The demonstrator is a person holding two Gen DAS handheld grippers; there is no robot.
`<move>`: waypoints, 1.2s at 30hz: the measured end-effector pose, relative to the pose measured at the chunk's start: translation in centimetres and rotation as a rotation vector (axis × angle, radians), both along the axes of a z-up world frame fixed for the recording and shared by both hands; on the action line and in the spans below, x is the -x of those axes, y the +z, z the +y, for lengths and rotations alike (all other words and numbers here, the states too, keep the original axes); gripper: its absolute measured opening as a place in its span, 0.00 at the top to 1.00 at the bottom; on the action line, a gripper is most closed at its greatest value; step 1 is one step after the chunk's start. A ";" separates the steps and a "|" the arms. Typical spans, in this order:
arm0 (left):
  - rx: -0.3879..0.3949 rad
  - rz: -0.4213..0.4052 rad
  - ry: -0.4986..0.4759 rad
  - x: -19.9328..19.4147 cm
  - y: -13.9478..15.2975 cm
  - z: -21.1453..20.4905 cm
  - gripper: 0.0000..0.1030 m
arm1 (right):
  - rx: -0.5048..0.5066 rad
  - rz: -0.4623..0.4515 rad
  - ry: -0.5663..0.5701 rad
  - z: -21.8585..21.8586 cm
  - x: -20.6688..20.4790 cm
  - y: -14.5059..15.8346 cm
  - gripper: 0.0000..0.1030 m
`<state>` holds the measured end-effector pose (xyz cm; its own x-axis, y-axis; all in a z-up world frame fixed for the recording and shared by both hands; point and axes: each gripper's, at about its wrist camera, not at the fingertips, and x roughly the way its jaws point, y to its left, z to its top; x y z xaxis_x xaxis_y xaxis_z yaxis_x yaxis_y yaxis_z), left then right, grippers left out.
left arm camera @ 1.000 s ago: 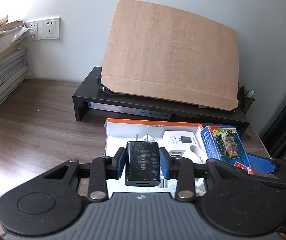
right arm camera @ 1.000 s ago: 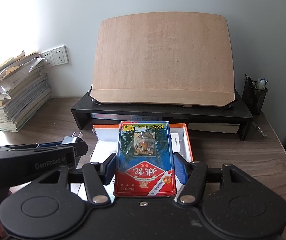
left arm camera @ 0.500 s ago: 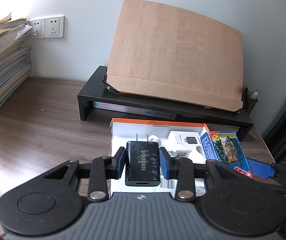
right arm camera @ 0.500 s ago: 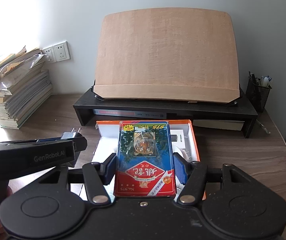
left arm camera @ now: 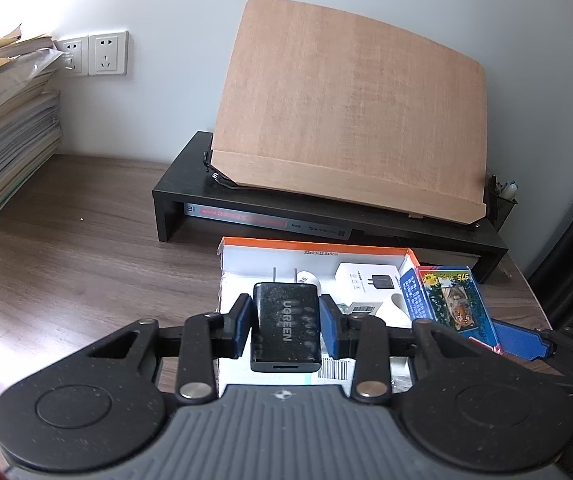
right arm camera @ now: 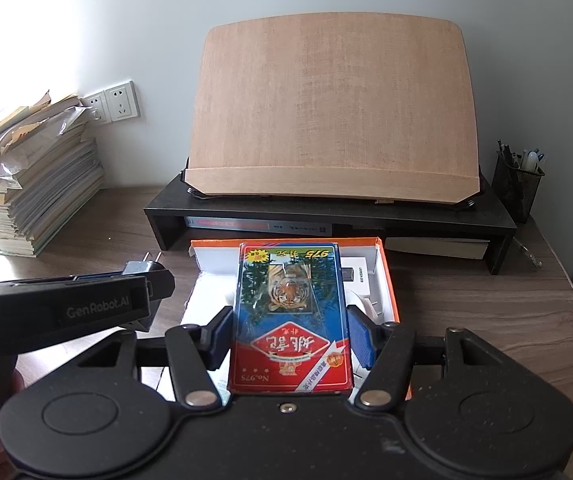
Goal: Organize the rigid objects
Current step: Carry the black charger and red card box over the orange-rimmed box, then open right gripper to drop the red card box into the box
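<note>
**Two Grippers Each Held a Thing Over the Box**

The left gripper (left arm camera: 285,330) was clamped on a small black plastic charger block (left arm camera: 285,328) with two metal prongs that pointed away from the camera. Its blue pads (left arm camera: 242,330) pressed on both sides of the block. The block hung over the near left part of an open white cardboard box with an orange rim (left arm camera: 310,243).

The right gripper (right arm camera: 291,334) was clamped on a blue and red pack of playing cards with a tiger picture (right arm camera: 290,316). The pack sat above the same box (right arm camera: 386,276).

Inside the box lay a small white charger carton (left arm camera: 366,280). The box rested on a brown wooden desk (left arm camera: 86,248), just in front of a long black shelf stand (right arm camera: 326,216). A tilted light wooden board (right arm camera: 332,112) stood on that stand.
</note>
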<state>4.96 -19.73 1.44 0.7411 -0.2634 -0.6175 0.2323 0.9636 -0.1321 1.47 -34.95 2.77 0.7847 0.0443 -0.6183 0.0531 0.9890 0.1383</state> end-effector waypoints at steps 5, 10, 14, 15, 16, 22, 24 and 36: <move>0.000 0.008 0.001 -0.2 -0.2 -0.1 0.64 | -0.003 0.006 0.001 -0.1 -0.2 -0.2 0.31; -0.004 0.009 -0.005 -0.4 -0.3 -0.3 0.64 | -0.001 0.011 -0.001 -0.2 -0.4 -0.3 0.31; -0.002 0.013 -0.003 -0.5 -0.4 -0.3 0.64 | 0.000 0.014 0.002 -0.1 -0.5 -0.5 0.31; -0.002 0.014 -0.004 -0.5 -0.5 -0.3 0.64 | 0.000 0.015 0.003 -0.1 -0.5 -0.5 0.31; -0.002 0.016 -0.004 -0.6 -0.5 -0.3 0.64 | 0.000 0.016 0.003 -0.1 -0.5 -0.6 0.31; -0.004 0.020 -0.009 -0.7 -0.6 -0.4 0.64 | 0.001 0.020 0.005 -0.1 -0.6 -0.7 0.31; -0.004 0.022 -0.010 -0.7 -0.6 -0.4 0.64 | 0.001 0.024 0.007 -0.2 -0.6 -0.8 0.31; -0.020 0.038 -0.022 -1.1 -1.1 -0.7 0.64 | 0.002 0.060 0.008 0.0 -1.1 -1.7 0.31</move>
<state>6.03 -20.43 0.38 0.7114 -0.2670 -0.6501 0.2488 0.9608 -0.1223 2.55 -34.99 1.10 0.7459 0.0490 -0.6642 0.0533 0.9897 0.1329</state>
